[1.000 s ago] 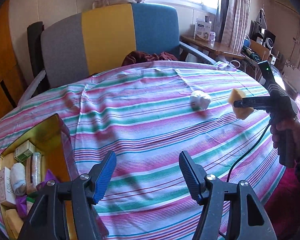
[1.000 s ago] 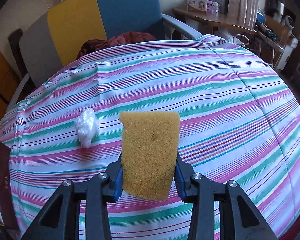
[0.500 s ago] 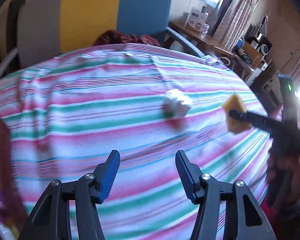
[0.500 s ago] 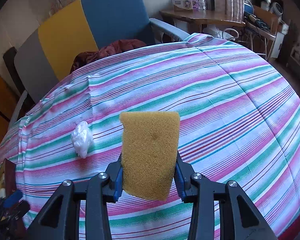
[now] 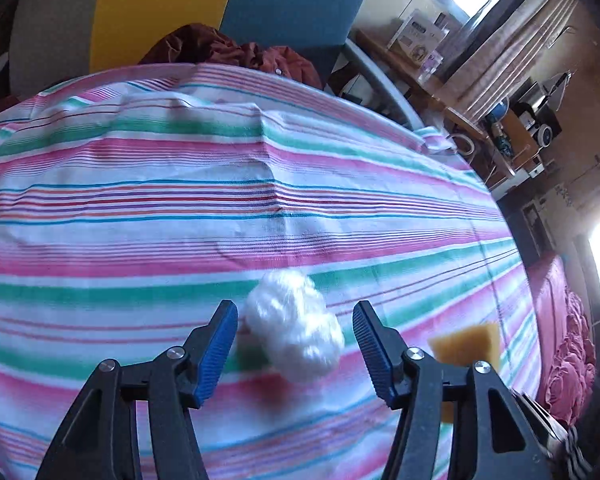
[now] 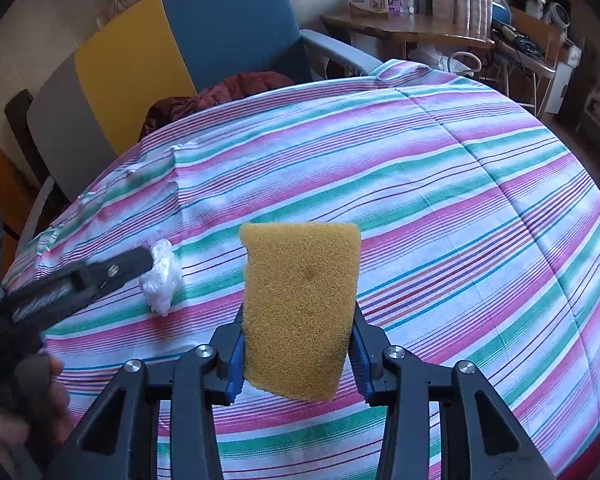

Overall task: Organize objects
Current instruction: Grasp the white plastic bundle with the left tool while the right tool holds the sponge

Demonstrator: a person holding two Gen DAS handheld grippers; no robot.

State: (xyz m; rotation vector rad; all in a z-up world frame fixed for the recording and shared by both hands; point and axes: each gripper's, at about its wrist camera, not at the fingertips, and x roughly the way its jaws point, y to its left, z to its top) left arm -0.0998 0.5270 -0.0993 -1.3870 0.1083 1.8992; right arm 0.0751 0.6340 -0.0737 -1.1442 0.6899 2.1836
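A crumpled white plastic wad (image 5: pixel 296 330) lies on the striped tablecloth (image 5: pixel 220 208). My left gripper (image 5: pixel 296 344) is open, its blue-padded jaws on either side of the wad, apart from it. In the right wrist view the left gripper's finger (image 6: pixel 132 262) reaches the wad (image 6: pixel 162 278) from the left. My right gripper (image 6: pixel 298 354) is shut on a yellow-brown sponge (image 6: pixel 300 304) and holds it upright above the cloth. The sponge also shows at the lower right of the left wrist view (image 5: pixel 466 344).
A grey, yellow and blue chair (image 6: pixel 172 56) with a dark red garment (image 6: pixel 220 96) stands behind the table. A wooden side table (image 6: pixel 412 32) with boxes and clutter stands at the back right. The table's edge drops off on the right.
My left gripper moved forward and right across the cloth until its open jaws straddle the white wad. The box at the left edge left its view. The right gripper still holds the sponge.
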